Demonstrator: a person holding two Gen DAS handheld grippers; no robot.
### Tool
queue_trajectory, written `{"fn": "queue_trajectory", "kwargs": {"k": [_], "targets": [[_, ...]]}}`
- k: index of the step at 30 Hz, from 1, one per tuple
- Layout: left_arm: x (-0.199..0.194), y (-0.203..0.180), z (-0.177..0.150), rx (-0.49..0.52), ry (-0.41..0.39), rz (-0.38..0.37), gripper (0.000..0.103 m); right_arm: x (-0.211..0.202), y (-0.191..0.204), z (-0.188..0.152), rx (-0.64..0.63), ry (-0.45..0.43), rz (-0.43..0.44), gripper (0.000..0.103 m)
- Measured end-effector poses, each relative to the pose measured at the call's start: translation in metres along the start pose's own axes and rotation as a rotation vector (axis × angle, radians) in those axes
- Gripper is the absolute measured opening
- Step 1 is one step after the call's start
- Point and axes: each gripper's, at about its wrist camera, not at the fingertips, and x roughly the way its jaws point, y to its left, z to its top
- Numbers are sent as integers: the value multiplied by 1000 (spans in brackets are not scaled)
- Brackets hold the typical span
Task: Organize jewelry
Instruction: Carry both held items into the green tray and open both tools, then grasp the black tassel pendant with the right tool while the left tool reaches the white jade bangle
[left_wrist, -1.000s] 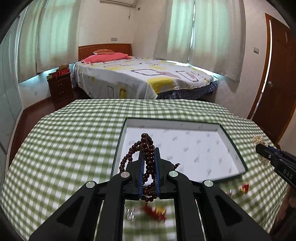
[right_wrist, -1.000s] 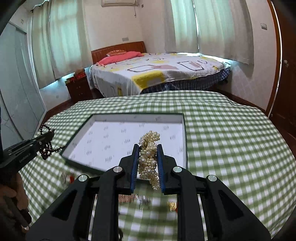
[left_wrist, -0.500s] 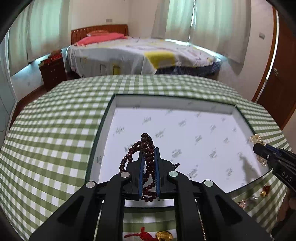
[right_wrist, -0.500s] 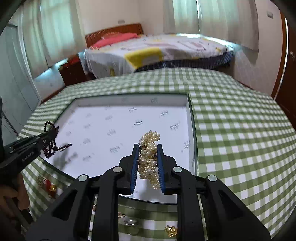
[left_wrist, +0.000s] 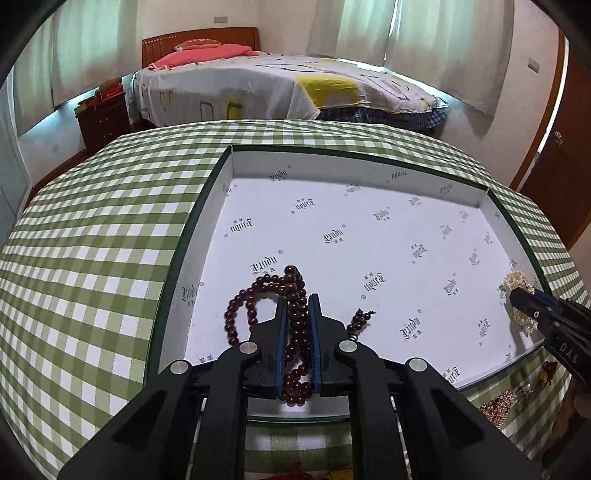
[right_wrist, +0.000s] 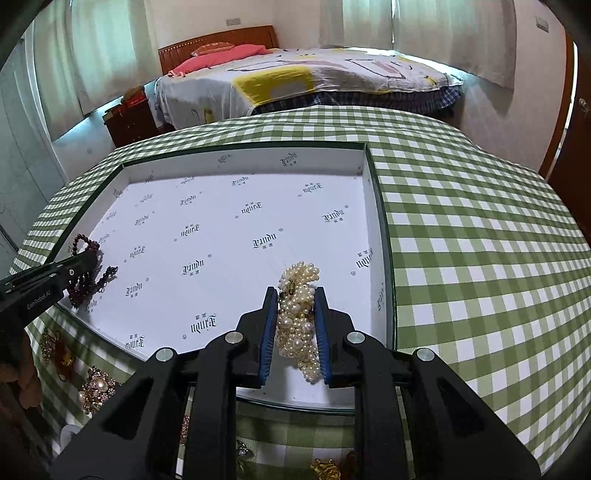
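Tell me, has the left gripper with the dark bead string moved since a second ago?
Yes. The left gripper came forward and down over the white tray; its tips were at the tray's near edge before.

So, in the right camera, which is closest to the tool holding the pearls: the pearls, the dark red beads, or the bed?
1. Pearls: between the right tool's opening jaws, over the box.
2. Dark red beads: far left, in the left tool.
3. Bed: beyond the table.

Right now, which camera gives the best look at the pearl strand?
The right wrist view: the pearl strand sits bunched between the right hand-held gripper pads, close and sharp, over the white tray. The left wrist view shows it only small at the far right edge, partly hidden behind the gripper tip.
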Motion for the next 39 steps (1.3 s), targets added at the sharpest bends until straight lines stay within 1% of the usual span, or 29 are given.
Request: {"fn": "queue_trajectory", "kwargs": {"k": [1,2,3,4,5,7,8,9,10,11,16,19,27,32,39], "targets": [[0,-1,0,3,1,3,14,0,0,0,-2,-2,0,24],[0,-1,0,7,3,4,20,-1,1,0,-5,-7,-2,31],[1,-2,1,9,2,7,26,-2,1,-1,-7,-14,-1,35],[0,-2,1,10,-2,12,37,-2,1,0,-7,-17,6,38],[0,-2,1,9,-7,15,42,-3,1,1,-6,-18,9,38],[-2,-3,0,13,-12,10,44,-5,0,1,-4,-20,9,40],[-3,-4,0,22,-15,17,47,-7,-1,1,1,-22,9,41],[-5,-6,-1,29,-20,25,50,-10,-1,1,5,-26,12,42],[-7,-7,-1,32,-25,30,56,-13,-1,2,8,-33,14,42],[-10,-7,-2,32,-34,32,59,-17,-1,2,9,-41,16,43],[-25,-7,-4,18,-62,31,63,-41,4,0,-1,-73,26,44],[-40,-6,-8,10,-87,47,66,-56,8,-6,-9,-87,32,44],[-80,1,-37,-33,-138,70,67,-89,20,-42,-28,-96,48,44],[-95,7,-58,-64,-143,81,67,-99,28,-66,-54,-86,53,44],[-112,18,-89,-97,-127,108,67,-103,40,-96,-80,-56,87,44]]}}
